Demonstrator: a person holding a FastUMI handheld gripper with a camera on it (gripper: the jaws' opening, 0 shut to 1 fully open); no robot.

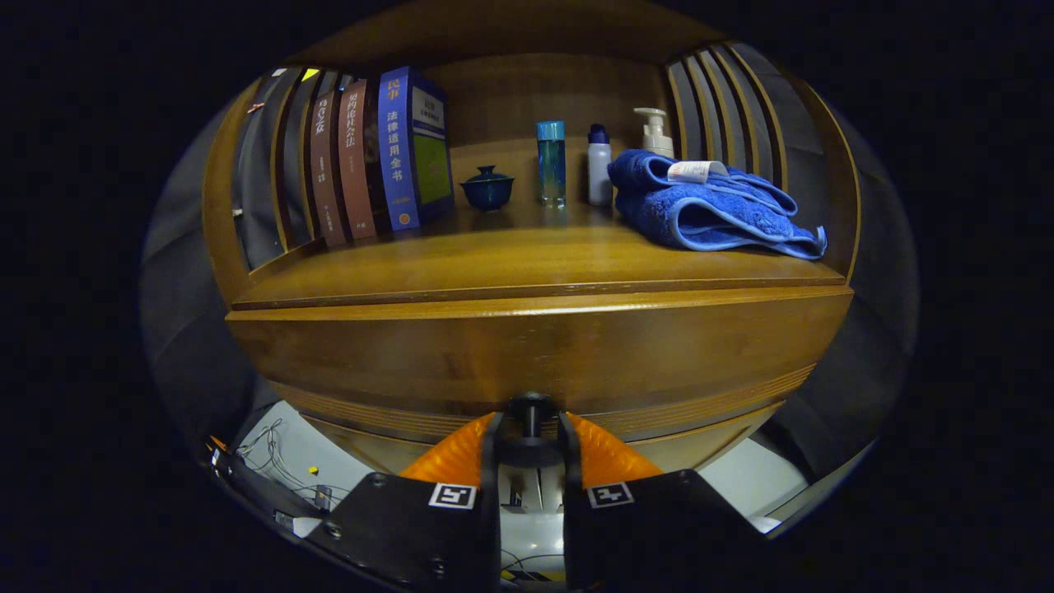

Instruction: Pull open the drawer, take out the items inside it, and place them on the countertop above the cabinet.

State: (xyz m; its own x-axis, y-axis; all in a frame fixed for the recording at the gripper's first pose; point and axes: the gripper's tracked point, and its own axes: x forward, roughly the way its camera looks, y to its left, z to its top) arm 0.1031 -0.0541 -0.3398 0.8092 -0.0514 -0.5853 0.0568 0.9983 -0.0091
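Observation:
The wooden cabinet's drawer front [535, 354] stands right before me, and I cannot see inside it. Its dark round knob [531, 405] sits between my two fingers, and my gripper [531, 424] is shut on it. Above the drawer lies the wooden countertop [527, 263]. A folded blue towel [708, 210] rests on the countertop's right side.
On the countertop stand several upright books [370, 156] at the left, then a small dark lidded cup [487, 188], a blue bottle [551, 162], a white bottle [599, 165] and a pump bottle [655, 132]. Loose wires [280, 461] lie on the pale floor below left.

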